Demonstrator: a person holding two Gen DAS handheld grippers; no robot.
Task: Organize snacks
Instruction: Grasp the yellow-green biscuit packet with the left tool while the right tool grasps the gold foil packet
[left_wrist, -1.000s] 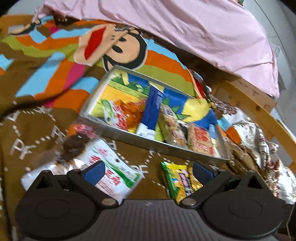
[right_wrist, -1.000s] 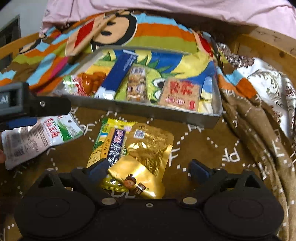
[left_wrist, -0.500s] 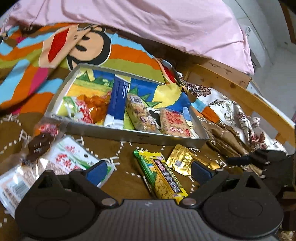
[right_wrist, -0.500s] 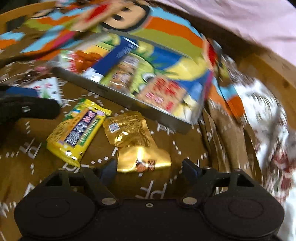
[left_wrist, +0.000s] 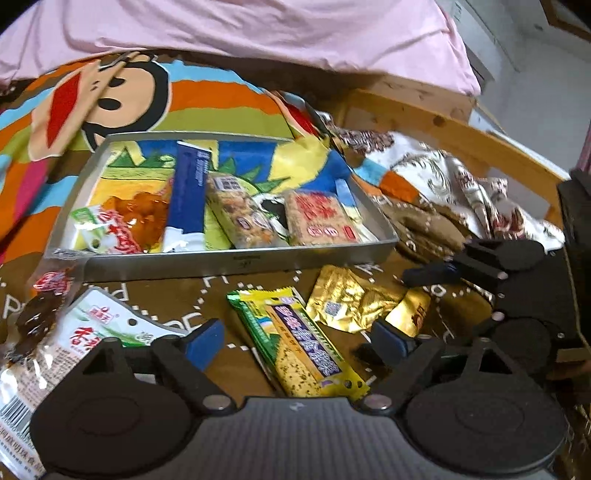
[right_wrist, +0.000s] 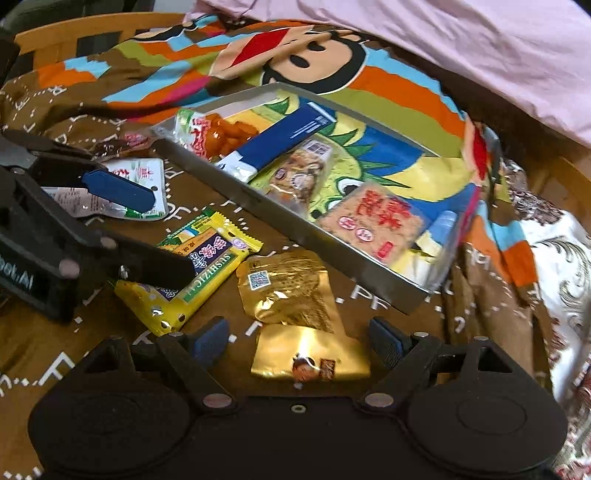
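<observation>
A grey metal tray (left_wrist: 236, 260) (right_wrist: 306, 236) on the brown bedspread holds several snack packs. In front of it lie a yellow cracker pack (left_wrist: 299, 343) (right_wrist: 192, 273), a gold foil pack (left_wrist: 354, 302) (right_wrist: 295, 306), a white-green pack (left_wrist: 85, 332) (right_wrist: 125, 184) and a dark candied snack (left_wrist: 33, 317). My left gripper (left_wrist: 295, 343) is open, its fingers either side of the yellow pack. My right gripper (right_wrist: 301, 338) is open, straddling the gold pack's near end. Each gripper shows in the other's view: the right one (left_wrist: 436, 275) and the left one (right_wrist: 147, 232).
The cartoon-monkey blanket (left_wrist: 110, 92) lies behind the tray under a pink sheet (left_wrist: 258, 29). A wooden bed frame (left_wrist: 461, 144) and a patterned white cloth (left_wrist: 461, 184) lie to the right. The two grippers are close together.
My left gripper has swung right, from the white-green pack to the yellow pack. My right gripper has moved right and closed in on the gold pack.
</observation>
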